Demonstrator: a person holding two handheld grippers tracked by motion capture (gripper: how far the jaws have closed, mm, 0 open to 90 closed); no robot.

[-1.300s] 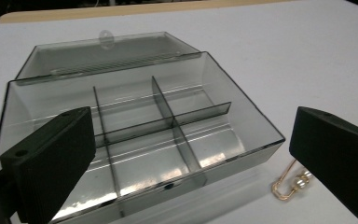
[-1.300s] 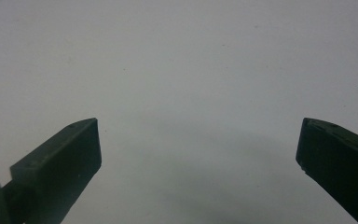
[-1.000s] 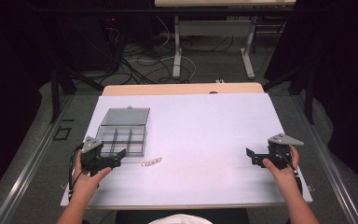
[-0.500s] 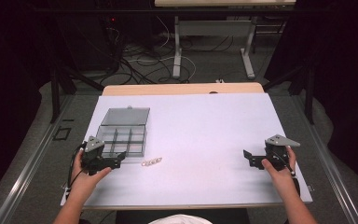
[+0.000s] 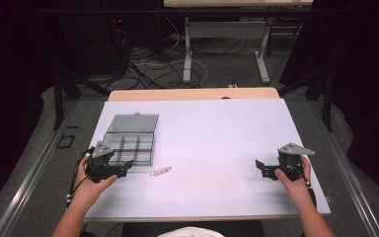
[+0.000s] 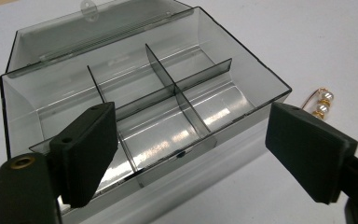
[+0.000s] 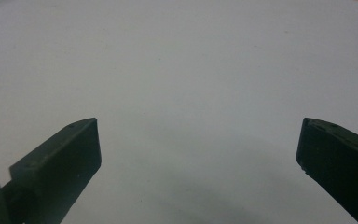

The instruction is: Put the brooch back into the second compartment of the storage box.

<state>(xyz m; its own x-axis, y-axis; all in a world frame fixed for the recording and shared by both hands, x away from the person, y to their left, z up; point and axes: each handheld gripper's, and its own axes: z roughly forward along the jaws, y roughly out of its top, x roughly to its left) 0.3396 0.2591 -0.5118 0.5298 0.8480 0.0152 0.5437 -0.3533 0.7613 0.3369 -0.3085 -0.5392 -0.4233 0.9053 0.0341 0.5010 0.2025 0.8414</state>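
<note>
A clear smoky plastic organizer box (image 5: 131, 144) lies at the table's left with its lid (image 5: 133, 123) folded back and its compartments (image 6: 158, 107) bare. A short string of pearl-like beads (image 5: 160, 171) with a gold clasp (image 6: 324, 100) rests on the white table just right of the box. My left gripper (image 5: 124, 170) hovers at the box's near edge, open, jaws wide apart with nothing between them (image 6: 191, 154). My right gripper (image 5: 262, 169) stands open over bare table at the right (image 7: 198, 154).
The white table top (image 5: 207, 143) ends in a wooden strip (image 5: 192, 94) at the far edge. Beyond it are cables (image 5: 143, 69) and a desk's legs (image 5: 187, 49) on the floor. A metal rail (image 5: 29, 173) runs along the left side.
Both hands have drifted slightly toward the near edge of the table. The box and beads have not moved.
</note>
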